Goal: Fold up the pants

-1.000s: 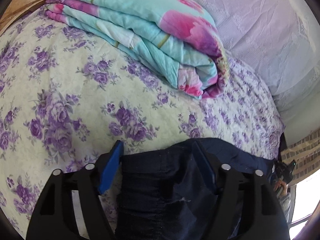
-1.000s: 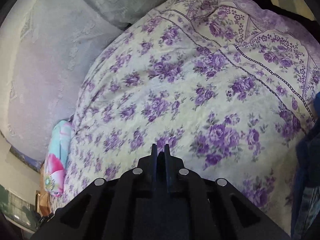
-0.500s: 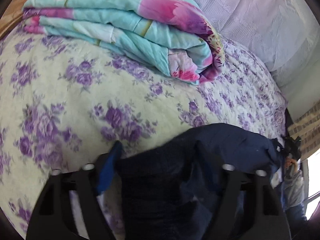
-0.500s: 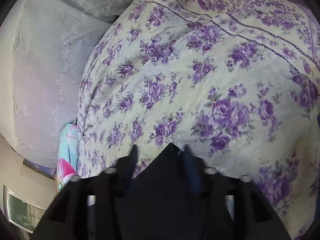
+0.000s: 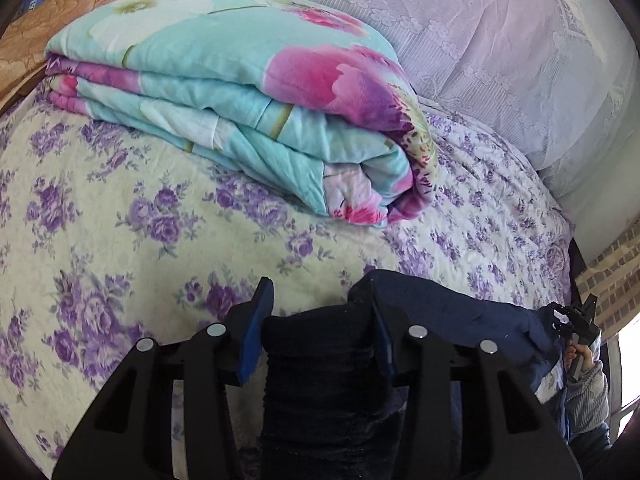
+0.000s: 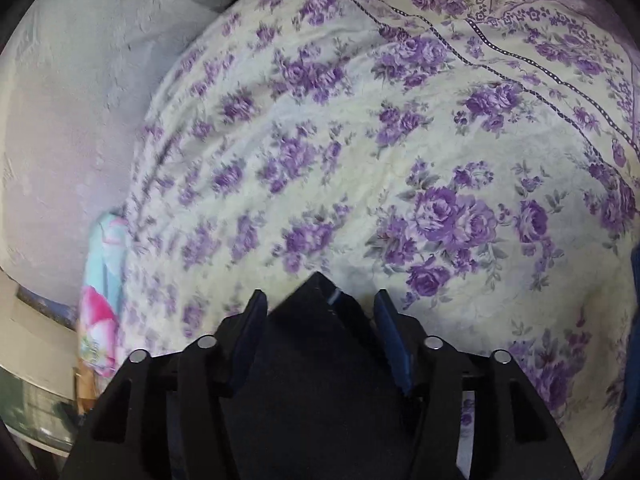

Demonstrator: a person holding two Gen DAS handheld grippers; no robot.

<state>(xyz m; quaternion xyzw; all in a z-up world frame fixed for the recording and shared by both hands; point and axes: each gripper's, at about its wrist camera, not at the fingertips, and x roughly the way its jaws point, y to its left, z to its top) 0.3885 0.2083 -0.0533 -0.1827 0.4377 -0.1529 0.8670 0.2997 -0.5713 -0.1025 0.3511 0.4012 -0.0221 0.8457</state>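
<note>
We see the pants (image 5: 328,364) bunched dark between the fingers of the left gripper (image 5: 320,312), low in the left wrist view. Its jaws have just been closing; the blue pads sit against the fabric on both sides, so we read it as gripping the pants. More navy cloth spreads right from there toward the bed's edge.

The right gripper (image 6: 318,312) has a dark pointed fold of the pants (image 6: 316,360) between its fingers. Those jaws have also just been closing, yet gaps show either side of the fold — the pads do not press it.

Everything lies on the bed (image 5: 120,216), under a cream cover with purple roses. Beyond the left gripper a folded quilt (image 5: 240,92) — turquoise with pink flowers — sits on the cover, well apart from the pants. Behind it hangs a pale lace curtain (image 5: 500,48). At the far right edge a person's hand (image 5: 582,356) holds something small near a brick wall (image 5: 612,280). The cover ahead of the right gripper is bare, the quilt only at the left rim.
</note>
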